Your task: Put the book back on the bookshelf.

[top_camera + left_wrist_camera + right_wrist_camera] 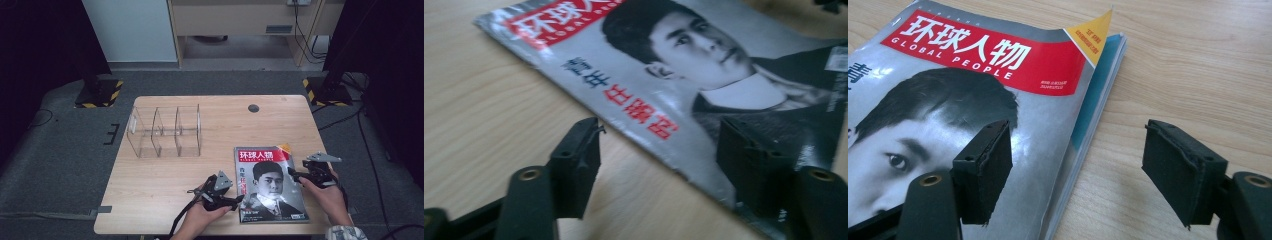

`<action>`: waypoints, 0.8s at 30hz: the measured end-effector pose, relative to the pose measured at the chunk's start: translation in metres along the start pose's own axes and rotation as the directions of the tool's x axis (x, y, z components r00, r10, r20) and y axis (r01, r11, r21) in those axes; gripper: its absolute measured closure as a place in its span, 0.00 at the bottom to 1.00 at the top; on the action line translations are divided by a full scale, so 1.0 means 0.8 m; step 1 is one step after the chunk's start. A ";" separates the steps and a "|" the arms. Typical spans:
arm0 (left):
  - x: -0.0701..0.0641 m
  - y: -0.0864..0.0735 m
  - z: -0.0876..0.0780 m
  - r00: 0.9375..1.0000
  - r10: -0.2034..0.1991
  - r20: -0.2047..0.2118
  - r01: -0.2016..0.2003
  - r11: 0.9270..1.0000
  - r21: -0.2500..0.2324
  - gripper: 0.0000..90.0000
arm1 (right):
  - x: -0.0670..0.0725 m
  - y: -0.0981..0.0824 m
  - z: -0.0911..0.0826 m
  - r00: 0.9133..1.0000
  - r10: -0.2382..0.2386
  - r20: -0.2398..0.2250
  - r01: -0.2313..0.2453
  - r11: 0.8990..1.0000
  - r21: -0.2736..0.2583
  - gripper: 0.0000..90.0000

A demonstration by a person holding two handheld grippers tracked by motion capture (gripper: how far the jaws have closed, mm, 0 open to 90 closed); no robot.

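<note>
Both our hands come in from the near table edge, each with a gripper, and the magazine (270, 184) lies flat between them on the near right part of the wooden table (165, 180). Our left gripper (239, 201) sits at the magazine's near left edge; in the left gripper view its jaws stand apart and straddle that edge, one over bare wood, the other over the cover, pads not pressing anything we can see. Our right gripper (293, 175) is at the right edge, further up, jaws also parted, one over the cover and one over the table in the right gripper view, nothing gripped. Key relation: magazine's long axis runs away from us, title end far, so both jaw pairs face inward across its short width, left one a bit nearer the bottom corner. We judge a two-sided pinch of the edges comes next; the cover is glossy and thin, could slip or curl. Far left of the magazine, well apart, stands a clear acrylic organizer (165, 131) with three compartments, looks empty. Table sits on grey carpet (65, 150), dark stands at the back corners.
</note>
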State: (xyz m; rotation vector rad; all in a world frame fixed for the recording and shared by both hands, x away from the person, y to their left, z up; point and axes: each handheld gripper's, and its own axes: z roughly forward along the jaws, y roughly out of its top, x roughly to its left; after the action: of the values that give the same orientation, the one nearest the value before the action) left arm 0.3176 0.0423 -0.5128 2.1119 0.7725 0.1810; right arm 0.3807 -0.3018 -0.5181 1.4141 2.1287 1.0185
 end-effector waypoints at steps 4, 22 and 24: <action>-0.011 0.002 0.012 0.999 0.029 0.013 -0.029 1.000 0.005 0.44 | 0.006 -0.001 0.007 1.000 -0.011 -0.012 0.012 1.000 0.018 0.29; -0.037 -0.009 0.036 0.990 0.140 -0.028 -0.139 0.990 0.033 0.47 | 0.013 -0.004 0.024 1.000 -0.004 -0.019 0.005 0.998 0.061 0.22; -0.036 -0.010 0.037 0.989 0.149 -0.023 -0.148 0.989 0.023 0.47 | 0.016 -0.004 0.024 0.999 -0.015 -0.031 0.017 0.999 0.052 0.24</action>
State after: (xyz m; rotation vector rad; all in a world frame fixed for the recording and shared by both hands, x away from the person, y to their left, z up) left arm 0.3027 0.0089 -0.5329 2.1920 0.6337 0.2803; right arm 0.3859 -0.2846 -0.5323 1.4114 2.1998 0.9914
